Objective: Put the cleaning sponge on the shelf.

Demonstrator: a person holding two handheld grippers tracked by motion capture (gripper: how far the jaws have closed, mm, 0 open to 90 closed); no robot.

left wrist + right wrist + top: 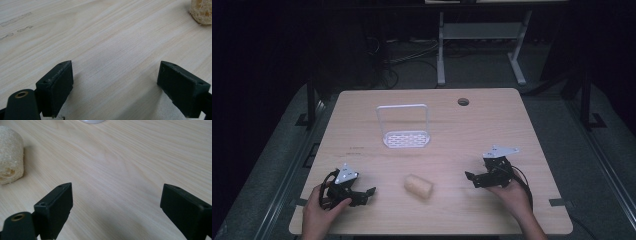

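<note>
A pale beige loofah sponge (418, 186) lies on its side on the wooden table (492, 125), near the front middle. It appears at the top right in the left gripper view (201, 11) and at the left edge in the right gripper view (10, 155). My left gripper (367, 194) rests low at the front left, open, with bare wood between its jaws (115, 82). At the front right, my right gripper (471, 178) is also open over bare wood (116, 205). Both point inward toward the sponge, clear of it.
A white wire rack (404, 127) with a slotted base stands upright behind the sponge, mid-table; its base edge (91, 121) peeks in at the top of the right gripper view. A round cable hole (463, 102) sits at the back right. Dark floor and a desk frame (479, 45) lie beyond.
</note>
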